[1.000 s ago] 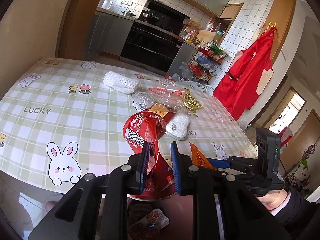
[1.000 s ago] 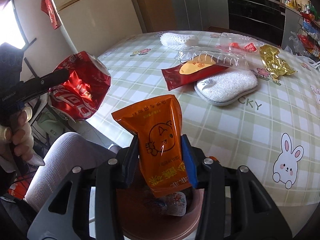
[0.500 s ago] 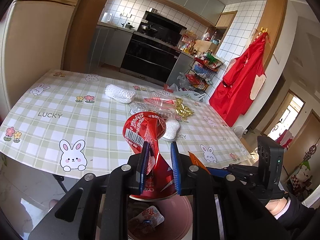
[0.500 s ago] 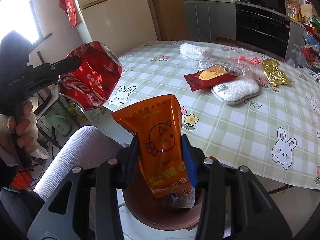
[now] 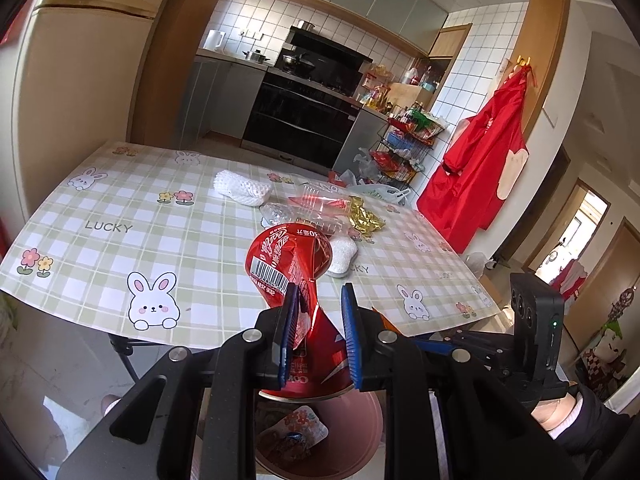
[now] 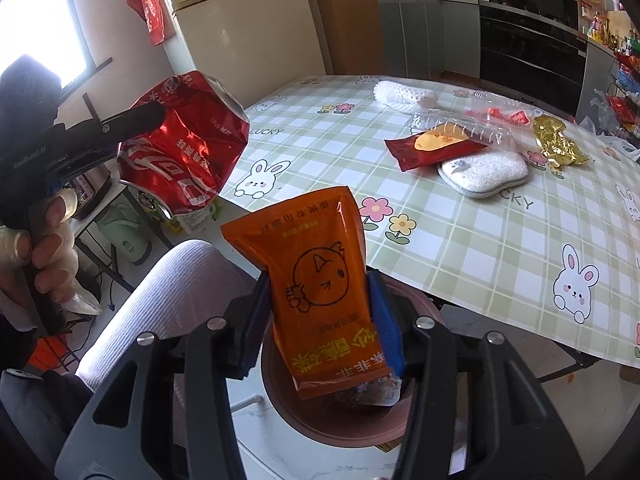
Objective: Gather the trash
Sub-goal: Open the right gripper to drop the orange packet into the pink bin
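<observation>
My left gripper [image 5: 318, 332] is shut on a crushed red cola can [image 5: 290, 264] and holds it above a round pink bin [image 5: 360, 432] on the floor. The can also shows in the right wrist view [image 6: 180, 156]. My right gripper [image 6: 320, 320] is shut on an orange snack packet [image 6: 320, 280], held upright over the same bin [image 6: 312, 420], which holds some wrappers. More trash lies on the table: a red wrapper [image 6: 432, 148], a gold foil wrapper [image 6: 558, 146], clear plastic trays [image 6: 480, 124], a white foam net [image 6: 404, 94] and a white pad [image 6: 484, 170].
The table [image 5: 120, 240] with a green checked bunny cloth stands beyond the bin. A white-clad knee [image 6: 168, 300] is left of the bin. A fridge [image 6: 240, 20] stands behind, a stove and a wire rack [image 5: 404, 148] beyond the table, and a red apron [image 5: 480, 168] hangs at right.
Both grippers have pulled back and up from the table edge with their loads. The bin now shows more fully below both.
</observation>
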